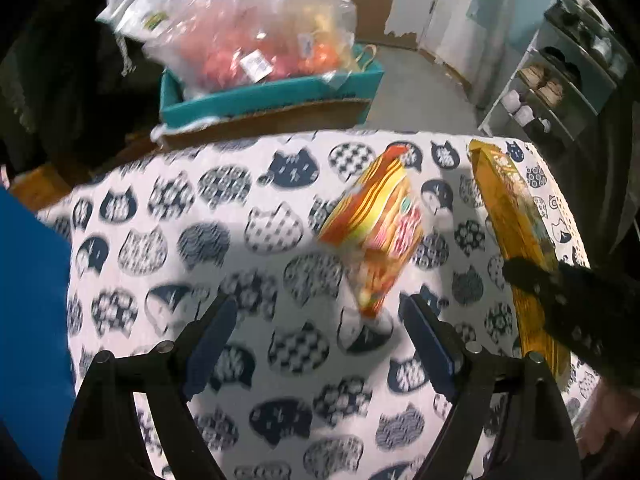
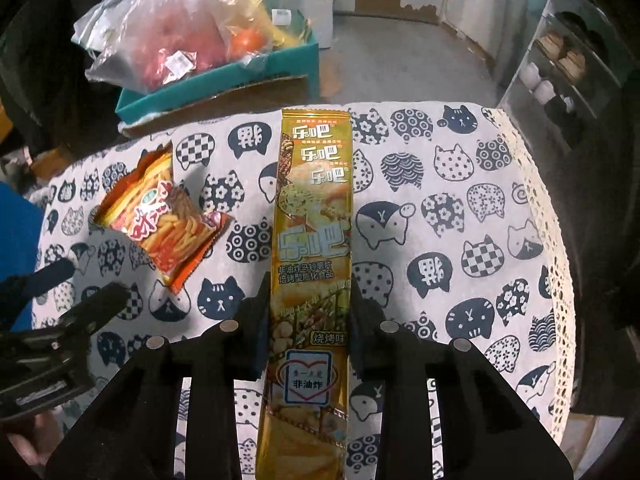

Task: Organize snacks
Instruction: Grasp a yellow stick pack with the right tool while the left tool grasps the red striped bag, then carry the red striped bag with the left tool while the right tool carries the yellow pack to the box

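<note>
The right gripper (image 2: 308, 300) was clenched on the long golden chip packet (image 2: 312, 240), its fingers pressed against both edges of the packet's near half; only the right wrist view showed this grip and the printed face. The left gripper (image 1: 320, 328) stood released, jaws spread above the white tablecloth with navy cat faces (image 1: 200, 240), holding nothing. Just beyond it lay the small orange-red snack bag (image 1: 376, 232), blurred there but sharp in the right view (image 2: 168, 224), left of the golden packet. Farther off sat a teal cardboard box (image 1: 260, 100) holding clear plastic bags of fruit (image 1: 256, 40).
</note>
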`<state>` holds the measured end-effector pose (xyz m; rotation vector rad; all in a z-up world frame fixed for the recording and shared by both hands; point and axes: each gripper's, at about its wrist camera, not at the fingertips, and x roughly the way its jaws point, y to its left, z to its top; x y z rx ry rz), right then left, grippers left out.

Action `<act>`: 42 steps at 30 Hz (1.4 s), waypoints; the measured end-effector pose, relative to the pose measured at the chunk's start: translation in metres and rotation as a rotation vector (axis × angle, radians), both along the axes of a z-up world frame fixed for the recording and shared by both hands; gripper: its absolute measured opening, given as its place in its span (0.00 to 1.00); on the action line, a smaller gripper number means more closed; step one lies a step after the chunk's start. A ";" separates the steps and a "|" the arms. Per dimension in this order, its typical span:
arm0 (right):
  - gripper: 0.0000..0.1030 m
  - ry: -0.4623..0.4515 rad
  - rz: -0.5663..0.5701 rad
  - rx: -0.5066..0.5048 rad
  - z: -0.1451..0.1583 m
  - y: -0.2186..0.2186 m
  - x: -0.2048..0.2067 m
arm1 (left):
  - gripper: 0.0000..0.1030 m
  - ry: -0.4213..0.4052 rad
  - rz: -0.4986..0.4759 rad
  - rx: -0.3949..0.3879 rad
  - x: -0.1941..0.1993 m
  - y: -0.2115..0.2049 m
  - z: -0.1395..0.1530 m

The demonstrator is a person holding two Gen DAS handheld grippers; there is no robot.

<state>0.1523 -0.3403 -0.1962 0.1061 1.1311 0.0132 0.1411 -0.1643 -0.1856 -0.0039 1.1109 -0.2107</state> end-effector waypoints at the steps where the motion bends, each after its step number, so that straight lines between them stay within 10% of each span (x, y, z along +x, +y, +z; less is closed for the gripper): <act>1: 0.28 -0.001 0.000 0.003 -0.001 0.002 -0.002 | 0.84 -0.002 -0.006 0.001 0.003 -0.004 -0.001; 18: 0.28 -0.003 0.002 -0.027 -0.008 -0.001 0.004 | 0.85 0.035 0.020 -0.010 0.045 -0.027 -0.024; 24: 0.28 -0.001 0.013 -0.032 -0.009 0.005 0.005 | 0.84 0.012 0.070 -0.125 0.050 -0.018 -0.024; 28: 0.28 0.001 0.010 -0.035 -0.010 0.006 0.005 | 0.50 -0.001 0.071 -0.160 0.051 -0.012 -0.020; 42: 0.28 -0.017 0.028 -0.038 0.001 0.014 0.001 | 0.36 -0.064 0.016 -0.095 0.028 0.003 0.002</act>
